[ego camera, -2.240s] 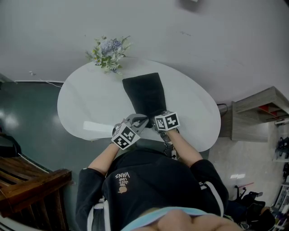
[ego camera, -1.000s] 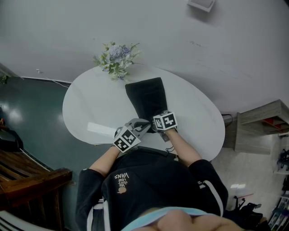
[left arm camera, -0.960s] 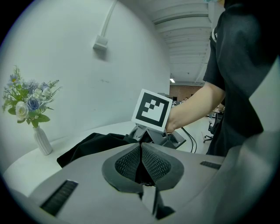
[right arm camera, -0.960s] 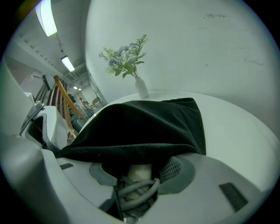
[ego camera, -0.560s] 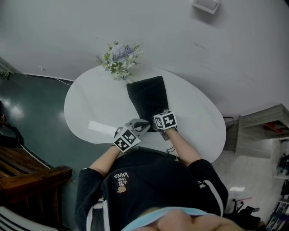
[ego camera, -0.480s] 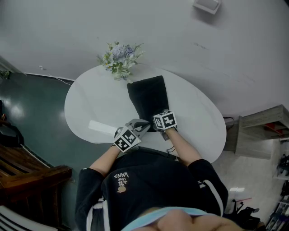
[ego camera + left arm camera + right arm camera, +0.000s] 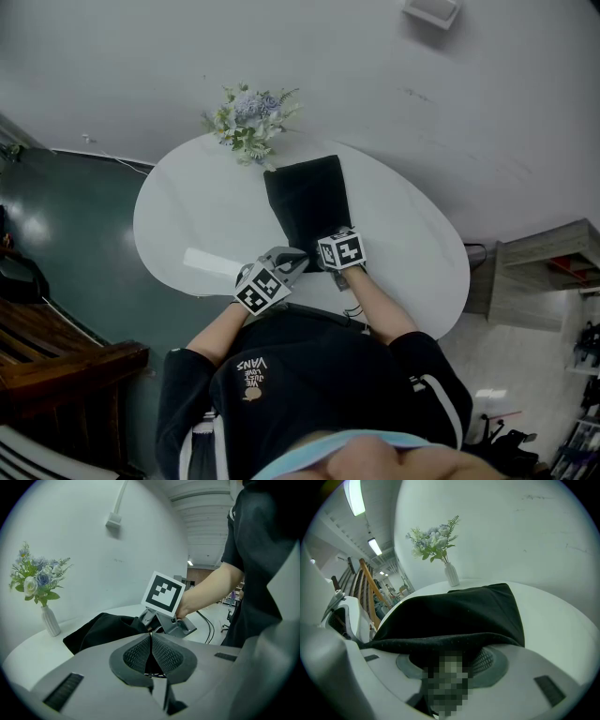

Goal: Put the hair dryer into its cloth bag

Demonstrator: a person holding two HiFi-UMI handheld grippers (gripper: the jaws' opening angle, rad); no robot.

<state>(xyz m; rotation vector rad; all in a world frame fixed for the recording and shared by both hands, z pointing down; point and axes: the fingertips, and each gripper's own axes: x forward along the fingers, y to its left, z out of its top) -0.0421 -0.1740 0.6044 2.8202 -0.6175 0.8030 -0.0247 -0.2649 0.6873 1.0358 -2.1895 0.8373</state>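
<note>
A black cloth bag [image 7: 307,199] lies flat on the white oval table [image 7: 197,216], its mouth toward the person. Both grippers sit at that near edge. My left gripper [image 7: 298,261] comes in from the left, its pads [image 7: 140,653] pressed together on the bag's hem. My right gripper [image 7: 326,255] stands just right of it, and the hem [image 7: 440,641] drapes across its jaws, pinched there. In the right gripper view the hem runs taut over to the left gripper [image 7: 344,616]. No hair dryer shows in any view.
A small white vase of flowers [image 7: 248,117] stands at the table's far edge beyond the bag. A wooden bench [image 7: 56,366] is on the floor at the left and a shelf unit [image 7: 553,272] at the right. The person's torso is close against the table's near edge.
Both grippers and the bag keep their places at the near edge. Only the head view has drifted slightly.
</note>
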